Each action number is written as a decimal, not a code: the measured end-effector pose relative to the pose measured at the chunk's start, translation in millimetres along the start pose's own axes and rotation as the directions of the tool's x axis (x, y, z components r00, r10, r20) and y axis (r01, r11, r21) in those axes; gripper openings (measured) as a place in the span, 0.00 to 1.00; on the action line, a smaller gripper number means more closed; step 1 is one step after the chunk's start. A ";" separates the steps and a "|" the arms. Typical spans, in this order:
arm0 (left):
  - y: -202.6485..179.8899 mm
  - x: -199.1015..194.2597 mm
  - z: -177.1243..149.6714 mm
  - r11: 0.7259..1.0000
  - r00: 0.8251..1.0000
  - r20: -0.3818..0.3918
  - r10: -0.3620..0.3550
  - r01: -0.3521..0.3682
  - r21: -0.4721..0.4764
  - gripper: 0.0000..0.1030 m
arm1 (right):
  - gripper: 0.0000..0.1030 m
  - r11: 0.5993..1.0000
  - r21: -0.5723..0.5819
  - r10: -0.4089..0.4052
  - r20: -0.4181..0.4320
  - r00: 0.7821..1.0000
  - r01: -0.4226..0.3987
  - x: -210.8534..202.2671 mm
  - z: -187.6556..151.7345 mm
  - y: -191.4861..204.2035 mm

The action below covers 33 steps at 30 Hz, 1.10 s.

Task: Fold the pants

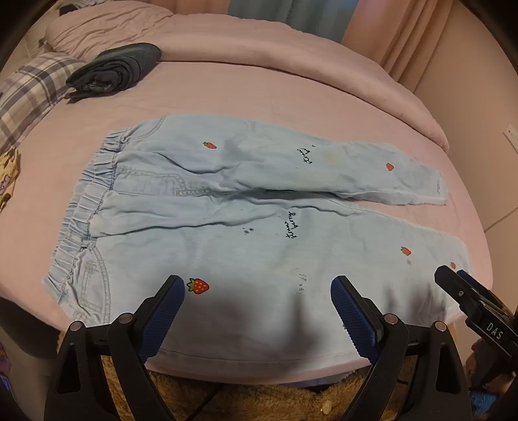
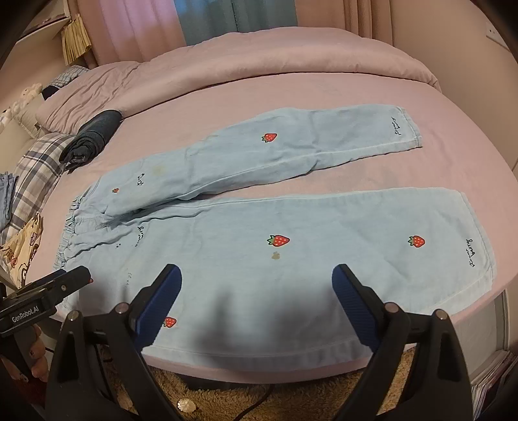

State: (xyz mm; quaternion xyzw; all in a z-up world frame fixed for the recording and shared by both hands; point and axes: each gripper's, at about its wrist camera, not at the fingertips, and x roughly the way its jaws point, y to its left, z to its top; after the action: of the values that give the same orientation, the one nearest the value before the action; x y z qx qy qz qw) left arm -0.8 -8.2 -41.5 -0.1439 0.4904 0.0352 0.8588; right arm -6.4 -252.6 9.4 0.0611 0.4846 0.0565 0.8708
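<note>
Nearest, a shaggy tan rug on the floor below the bed edge, with a dark cable across it in the right wrist view. Left gripper has its jaws spread wide, holding nothing, hovering over the near edge of the bed above the near leg. Right gripper likewise spread wide and holding nothing, over the lower part of the same leg; each gripper shows at the side of the other's view.

Surface is a bed with a pink sheet, smooth, wide. Pants, light blue with strawberry prints and black script, lie flat on the sheet near the front edge, elastic waistband to the left, legs running right and splayed apart with sheet showing between them. Near leg lies along the bed edge; far leg angles away.

Further back left, a rolled dark garment sits on the sheet, well apart from the pants. Beside it a plaid pillow and a patterned cream fabric at the left edge. Behind, a bunched pink duvet. Farthest, pink and blue curtains and a beige wall.
</note>
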 end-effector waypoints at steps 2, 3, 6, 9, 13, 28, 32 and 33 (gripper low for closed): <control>0.1 0.2 0.2 1.000 1.000 -0.001 -0.004 0.004 -0.002 0.90 | 0.90 1.000 0.003 -0.001 0.000 1.000 0.001 -0.4 -0.1 -0.9; 0.7 0.2 0.3 1.000 1.000 -0.002 -0.005 0.005 -0.004 0.90 | 0.89 1.000 0.005 -0.001 0.000 1.000 0.001 -0.5 0.2 -1.7; 6.4 -1.9 3.1 1.000 1.000 0.004 -0.019 0.019 -0.015 0.90 | 0.88 1.000 0.013 -0.001 0.009 1.000 0.001 -3.3 1.0 -8.8; 30.2 -9.3 11.2 0.997 0.999 0.040 0.001 0.002 -0.073 0.90 | 0.88 0.999 0.047 -0.027 0.040 0.999 0.025 -14.0 5.2 -33.3; 82.5 -16.7 21.2 0.976 0.988 0.081 0.134 -0.117 -0.185 0.90 | 0.88 0.970 0.192 -0.165 0.076 0.983 0.148 -38.6 8.4 -100.7; 197.1 15.5 -9.4 0.851 0.965 -0.078 0.250 -0.258 -0.457 0.85 | 0.71 0.757 0.636 -0.203 0.007 0.979 0.152 -42.9 -42.8 -278.3; 179.0 8.2 -16.2 0.876 0.974 -0.029 0.226 -0.216 -0.432 0.49 | 0.34 0.788 0.559 -0.292 -0.033 0.956 0.260 -25.4 -29.1 -253.6; 173.7 6.6 -16.5 0.883 0.976 -0.022 0.218 -0.207 -0.422 0.40 | 0.17 0.809 0.519 -0.310 -0.020 0.950 0.275 -25.0 -23.5 -246.8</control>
State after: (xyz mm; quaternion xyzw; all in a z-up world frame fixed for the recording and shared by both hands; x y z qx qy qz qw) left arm -46.2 152.7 -91.9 -0.2708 0.4728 0.2358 0.8047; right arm -29.9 -498.7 -21.7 0.2185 0.4564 -0.2120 0.8360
